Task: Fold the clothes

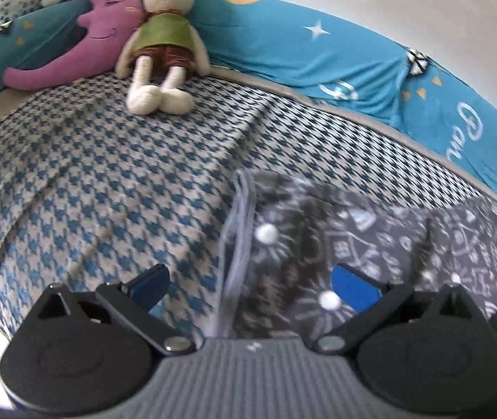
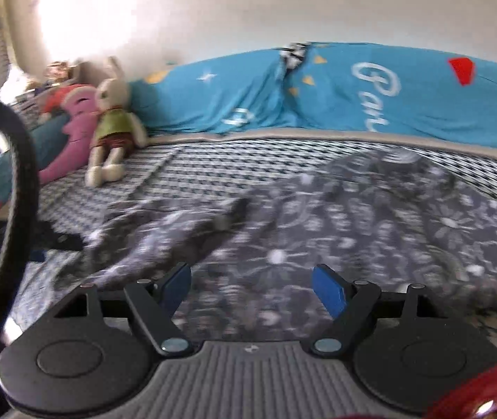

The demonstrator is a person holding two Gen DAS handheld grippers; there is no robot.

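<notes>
A dark grey garment (image 1: 371, 241) with a white doodle print and white buttons lies on the houndstooth bed cover (image 1: 115, 174). In the left wrist view its left edge runs up between the blue pads of my left gripper (image 1: 253, 282), which stands open just above it. The right wrist view shows the same garment (image 2: 336, 216) spread and rumpled, blurred by motion. My right gripper (image 2: 252, 286) hovers open over its near part, with nothing between the fingers.
A plush rabbit (image 1: 164, 35) and a purple moon pillow (image 1: 91, 35) rest at the head of the bed. A blue printed quilt (image 1: 353, 63) lines the far side by the wall. A black strap (image 2: 21, 160) hangs at the left of the right wrist view.
</notes>
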